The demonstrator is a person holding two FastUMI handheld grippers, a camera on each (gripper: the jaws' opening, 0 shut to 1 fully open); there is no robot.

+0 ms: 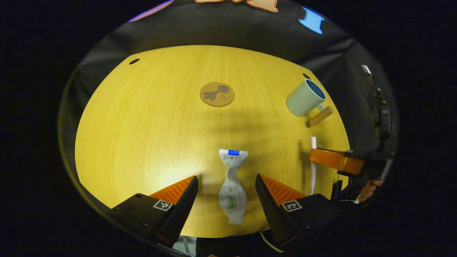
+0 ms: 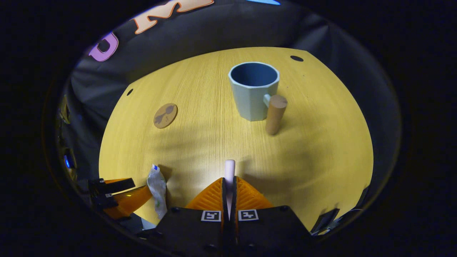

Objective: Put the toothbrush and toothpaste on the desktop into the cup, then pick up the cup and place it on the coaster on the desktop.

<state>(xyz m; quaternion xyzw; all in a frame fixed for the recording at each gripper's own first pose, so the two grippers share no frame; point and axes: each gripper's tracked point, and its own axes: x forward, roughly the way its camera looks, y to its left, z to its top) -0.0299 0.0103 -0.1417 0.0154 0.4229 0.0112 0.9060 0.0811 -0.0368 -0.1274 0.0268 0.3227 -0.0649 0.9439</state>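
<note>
A white toothpaste tube (image 1: 232, 185) lies on the yellow desktop (image 1: 150, 121) between the spread fingers of my left gripper (image 1: 227, 189), which is open and not touching it. My right gripper (image 2: 229, 189) is shut on a pale pink toothbrush (image 2: 229, 171), whose end sticks out forward past the fingertips. From the left gripper view that toothbrush (image 1: 313, 160) and the right gripper (image 1: 335, 161) show at the right. The light blue cup (image 2: 253, 89) with a wooden handle (image 2: 275, 114) stands upright farther ahead. A round brown coaster (image 2: 165, 115) lies to the left.
The desktop has small dark holes near its far edge (image 2: 296, 58). Black cloth walls close in behind the table. The cup (image 1: 306, 98) and coaster (image 1: 217, 94) sit well apart, with bare wood between them. A hand (image 1: 369, 187) holds the right gripper.
</note>
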